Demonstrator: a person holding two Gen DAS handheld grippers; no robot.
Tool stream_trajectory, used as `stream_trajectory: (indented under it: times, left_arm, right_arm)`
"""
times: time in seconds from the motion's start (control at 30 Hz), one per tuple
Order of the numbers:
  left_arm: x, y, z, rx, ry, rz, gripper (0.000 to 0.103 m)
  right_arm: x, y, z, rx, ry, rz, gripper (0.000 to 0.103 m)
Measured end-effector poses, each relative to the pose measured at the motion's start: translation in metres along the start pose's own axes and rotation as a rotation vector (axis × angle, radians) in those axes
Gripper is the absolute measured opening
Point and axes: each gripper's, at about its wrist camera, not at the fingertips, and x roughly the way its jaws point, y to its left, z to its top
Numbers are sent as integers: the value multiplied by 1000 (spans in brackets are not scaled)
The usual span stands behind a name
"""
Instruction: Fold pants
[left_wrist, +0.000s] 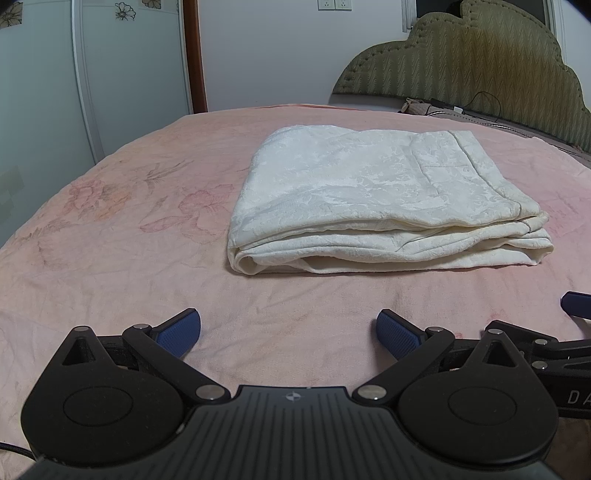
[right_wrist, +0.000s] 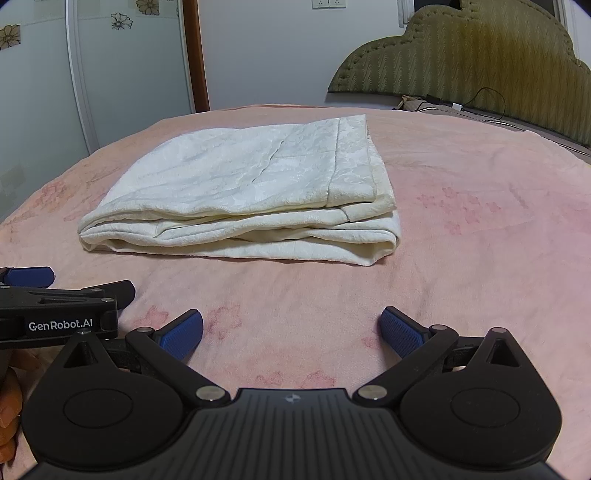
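1. The pants (left_wrist: 373, 195) lie folded into a thick cream rectangle on the pink bed (left_wrist: 110, 258), toward the middle and nearer the headboard (left_wrist: 480, 62) end than the near edge.
2. The bundle's long axis runs left to right across the bed, parallel to the near edge. The stacked fold edges face the grippers; a hemmed band (right_wrist: 351, 158) lies at the bundle's right end.
3. The left gripper (left_wrist: 289, 330) hovers low over the bed, short of the pants, its jaws spread wide and holding nothing.
4. The right gripper (right_wrist: 291, 328) sits just beside it, also short of the pants, jaws likewise wide apart and empty.
5. A cable (right_wrist: 487, 99) trails at the foot of the headboard.
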Motion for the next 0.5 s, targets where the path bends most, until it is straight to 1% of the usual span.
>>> stream_trajectory:
  times: [0.5]
  left_arm:
    - [0, 0, 0, 0, 0, 1, 103]
  right_arm:
    - [0, 0, 0, -4, 2, -4, 103]
